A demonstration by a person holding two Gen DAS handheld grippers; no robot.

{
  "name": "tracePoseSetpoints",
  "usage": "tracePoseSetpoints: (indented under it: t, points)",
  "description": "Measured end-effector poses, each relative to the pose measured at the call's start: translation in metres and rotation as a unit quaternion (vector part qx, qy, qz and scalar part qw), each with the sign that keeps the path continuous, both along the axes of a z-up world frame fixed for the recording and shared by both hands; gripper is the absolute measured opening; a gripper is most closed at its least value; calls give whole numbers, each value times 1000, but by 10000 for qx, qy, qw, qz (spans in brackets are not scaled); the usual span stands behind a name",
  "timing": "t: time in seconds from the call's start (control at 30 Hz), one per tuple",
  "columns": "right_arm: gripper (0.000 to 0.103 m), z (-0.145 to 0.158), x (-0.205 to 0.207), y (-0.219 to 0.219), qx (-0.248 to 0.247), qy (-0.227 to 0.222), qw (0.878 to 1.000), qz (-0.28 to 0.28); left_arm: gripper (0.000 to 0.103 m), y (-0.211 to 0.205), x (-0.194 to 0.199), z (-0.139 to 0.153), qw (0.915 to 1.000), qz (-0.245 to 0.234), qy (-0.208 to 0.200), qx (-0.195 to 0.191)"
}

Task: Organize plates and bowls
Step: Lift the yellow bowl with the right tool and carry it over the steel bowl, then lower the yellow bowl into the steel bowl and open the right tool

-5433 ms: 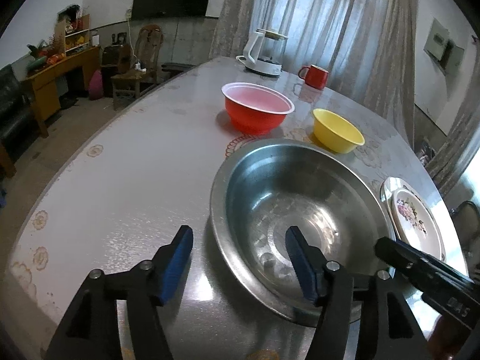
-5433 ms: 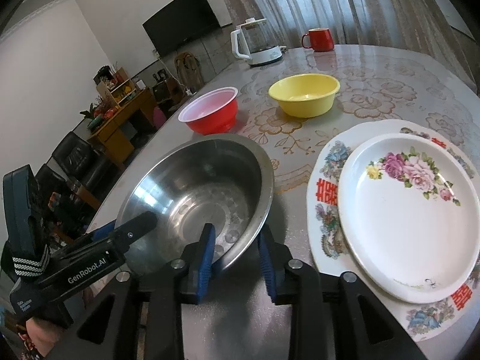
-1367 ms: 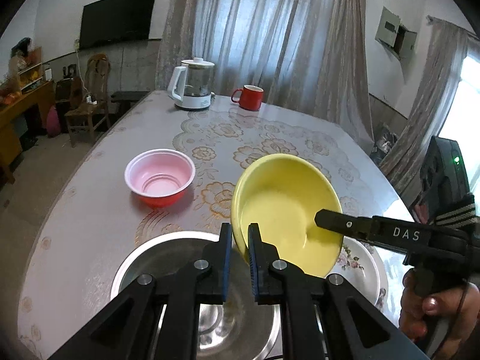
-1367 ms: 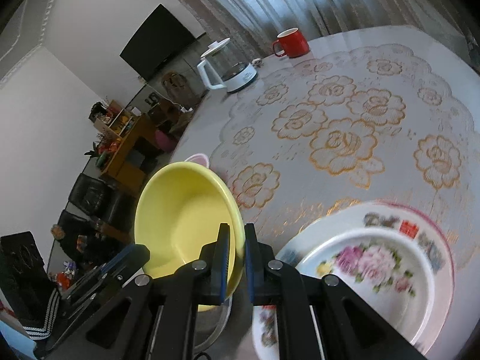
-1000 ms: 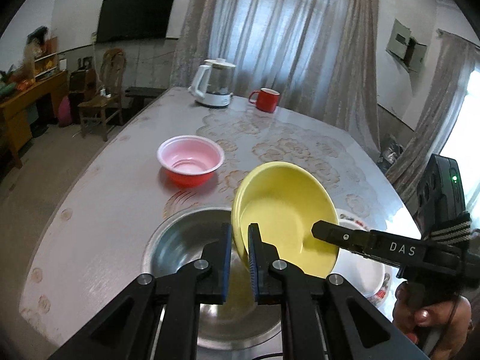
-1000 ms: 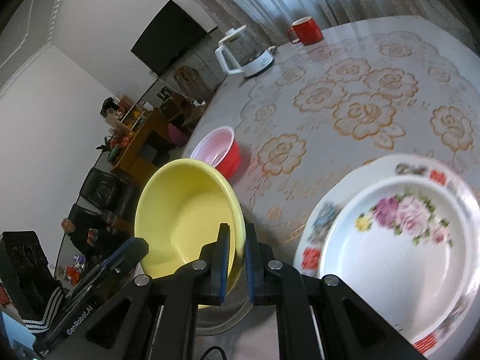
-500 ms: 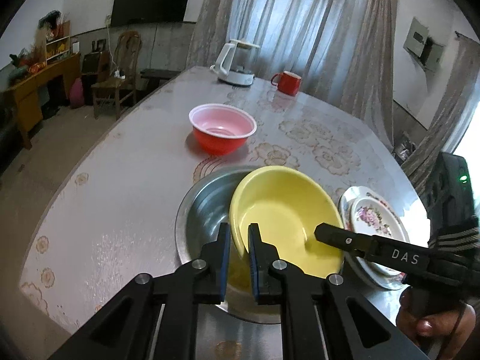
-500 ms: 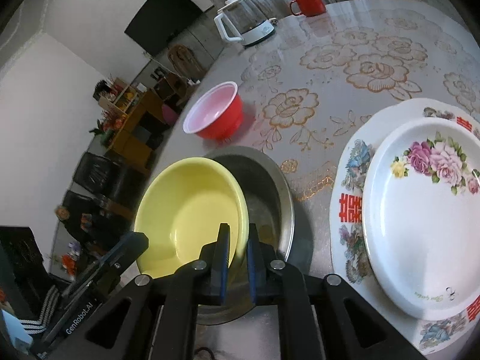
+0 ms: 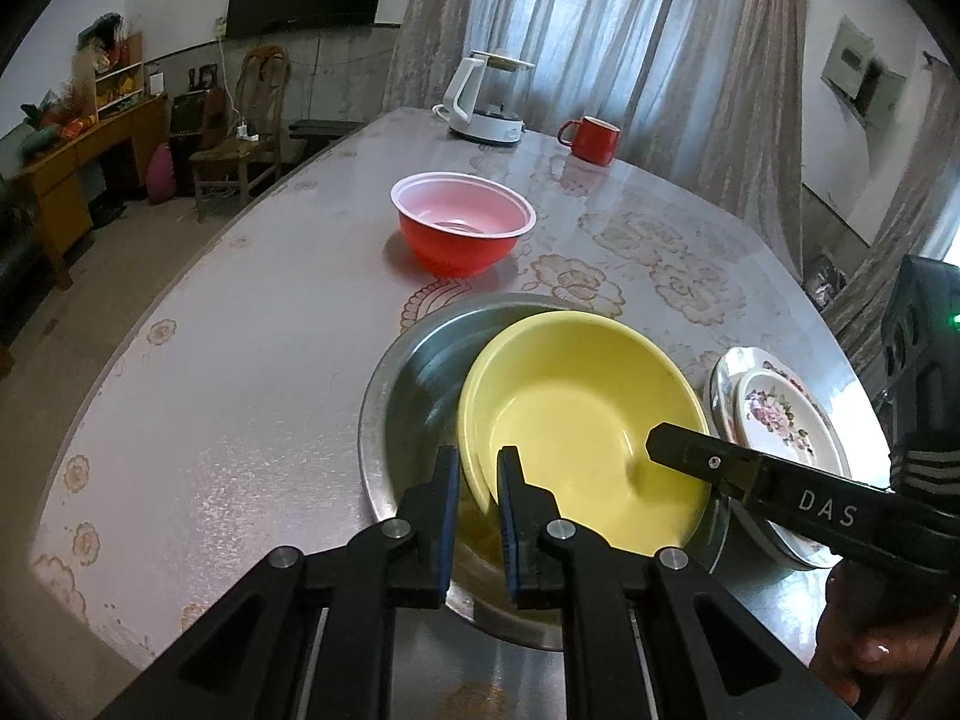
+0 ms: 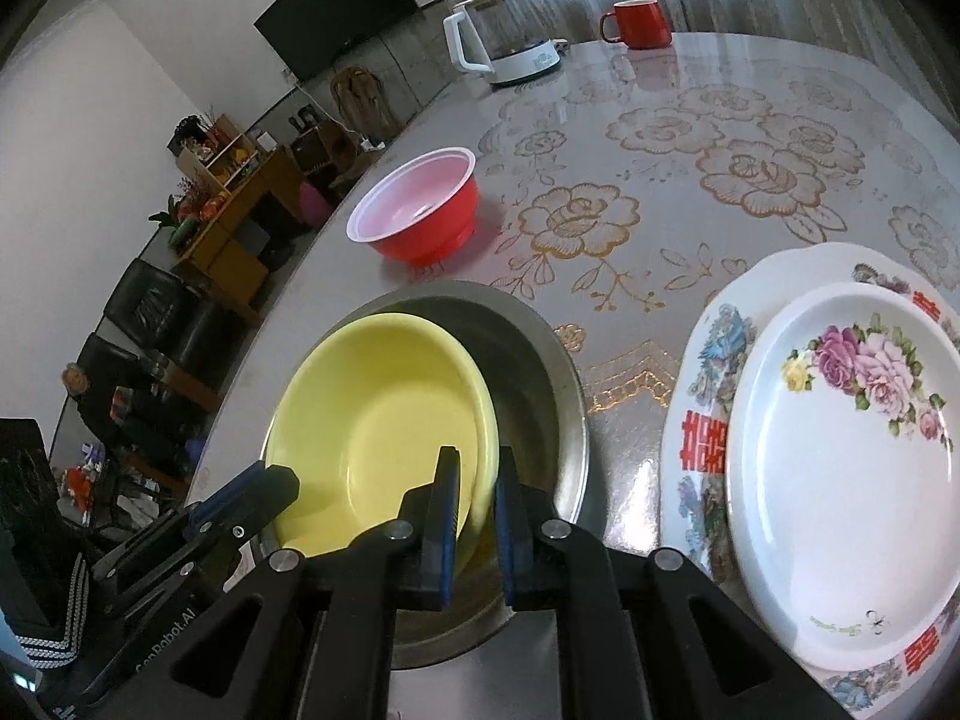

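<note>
Left wrist view: the left gripper [image 9: 478, 495] is closed on the near rim of the yellow bowl [image 9: 588, 420], which sits inside the metal bowl [image 9: 414, 396]. The red bowl [image 9: 459, 231] stands at 12 o'clock.

Right wrist view: the right gripper [image 10: 477, 501] is clamped on the yellow bowl's other rim; the stacked plates [image 10: 840, 480] lie at 3 o'clock.

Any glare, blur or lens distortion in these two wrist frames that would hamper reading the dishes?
Left wrist view: fisheye bends the table edge; window light leaves a sheen on the tabletop, and the metal basin shows streaky reflections; the yellow bowl is sharp. Right wrist view: dark corners, strong curvature; the flowered plates are crisp, with glare near the red mug.
</note>
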State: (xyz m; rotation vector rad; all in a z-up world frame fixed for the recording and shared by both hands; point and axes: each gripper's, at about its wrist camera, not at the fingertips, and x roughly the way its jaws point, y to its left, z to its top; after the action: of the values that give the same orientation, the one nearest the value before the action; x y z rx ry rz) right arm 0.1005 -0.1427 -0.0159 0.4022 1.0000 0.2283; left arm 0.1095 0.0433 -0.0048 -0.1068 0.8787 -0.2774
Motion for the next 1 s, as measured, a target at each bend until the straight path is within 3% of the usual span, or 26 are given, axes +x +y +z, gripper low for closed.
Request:
tracePoseSetpoints:
  t: [0.4,0.47,0.7,1.0]
  points:
    - [27,0,8,21,-486,116,9987,139,17,0,3,-8,9999,48,42,119]
    - [33,2,7,21,-444,76,9989,88,17,0,3,-8,10000,21,60,65]
    - [37,16,1,18,-430,-257,9987,48,17,-6,2,-10,9999,7,20,167]
    - [37,12,4,22,-528,-227,9983,85,19,0,1,-5,10000,63,-4,12]
